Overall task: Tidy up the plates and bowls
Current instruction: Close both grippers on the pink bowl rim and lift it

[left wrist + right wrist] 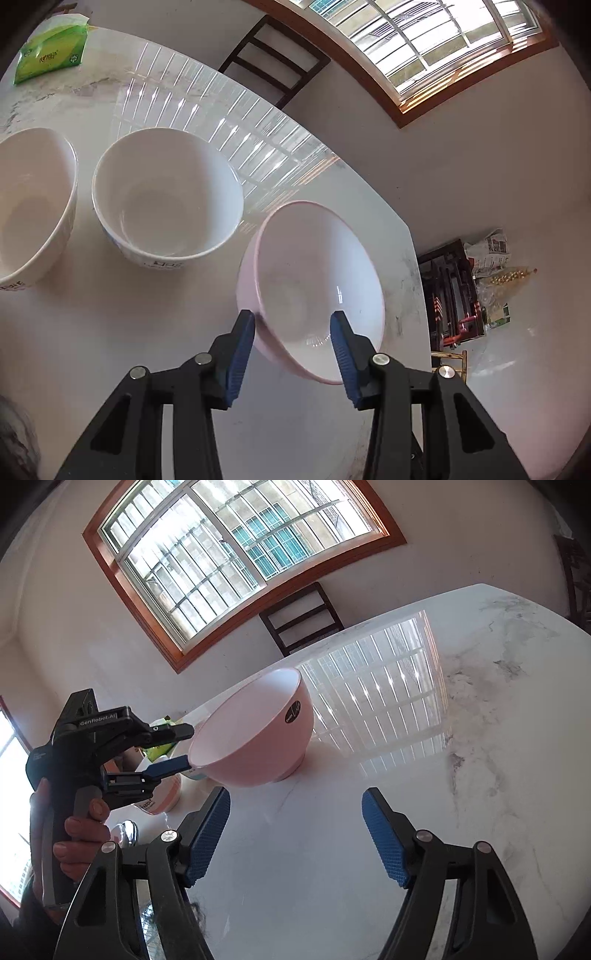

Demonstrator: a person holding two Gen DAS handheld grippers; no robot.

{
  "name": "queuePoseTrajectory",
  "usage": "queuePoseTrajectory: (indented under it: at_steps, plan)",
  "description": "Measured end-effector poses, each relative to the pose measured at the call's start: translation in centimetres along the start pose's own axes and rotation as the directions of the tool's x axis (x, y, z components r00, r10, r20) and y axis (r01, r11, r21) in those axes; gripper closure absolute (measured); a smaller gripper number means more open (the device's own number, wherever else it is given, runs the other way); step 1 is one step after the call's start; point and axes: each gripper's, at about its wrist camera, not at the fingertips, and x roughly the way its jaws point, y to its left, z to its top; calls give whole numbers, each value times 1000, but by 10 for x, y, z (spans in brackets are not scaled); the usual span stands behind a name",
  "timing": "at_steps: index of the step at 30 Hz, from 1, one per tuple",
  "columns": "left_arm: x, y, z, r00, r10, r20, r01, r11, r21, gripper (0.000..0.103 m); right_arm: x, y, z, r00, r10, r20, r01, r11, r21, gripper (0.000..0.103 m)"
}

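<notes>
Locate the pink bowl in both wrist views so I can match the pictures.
Left wrist view: pink bowl sits lower centre, its near rim between the left gripper fingers.
Right wrist view: pink bowl is centre-left, tilted, with the left gripper at its rim.
Shared landmark: the dark chair beyond the table.

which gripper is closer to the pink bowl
Left. The left gripper straddles the pink bowl rim, jaws open; the right gripper hovers open, short of it.
</notes>
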Motion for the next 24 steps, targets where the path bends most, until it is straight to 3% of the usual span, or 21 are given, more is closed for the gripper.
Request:
queuePoseTrajectory:
  at_steps: [3, 6, 10, 22, 23, 24]
  plan:
    - [5, 2, 1, 999, 38, -7, -38, 999, -21, 60, 13, 1, 34, 998, 17, -56, -17, 1000, -6, 31]
    - [9, 6, -1, 999, 43, -25, -44, 998, -48, 60, 36, 3, 62, 992, -18, -125, 14, 999, -32, 32]
    - [11, 7, 0, 997, 76, -13, -77, 996, -49, 60, 67, 8, 89, 974, -72, -213, 59, 996, -68, 47]
    - [12, 13, -1, 992, 124, -18, -125, 991, -53, 60, 115, 20, 105, 921, -216, -325, 166, 971, -173, 50]
    - [13, 14, -1, 992, 128, -20, -129, 990, -55, 60, 118, 20, 104, 914, -224, -337, 171, 969, -179, 51]
    - [14, 14, -1, 991, 130, -26, -132, 990, -54, 60, 121, 19, 103, 909, -225, -352, 171, 969, -177, 60]
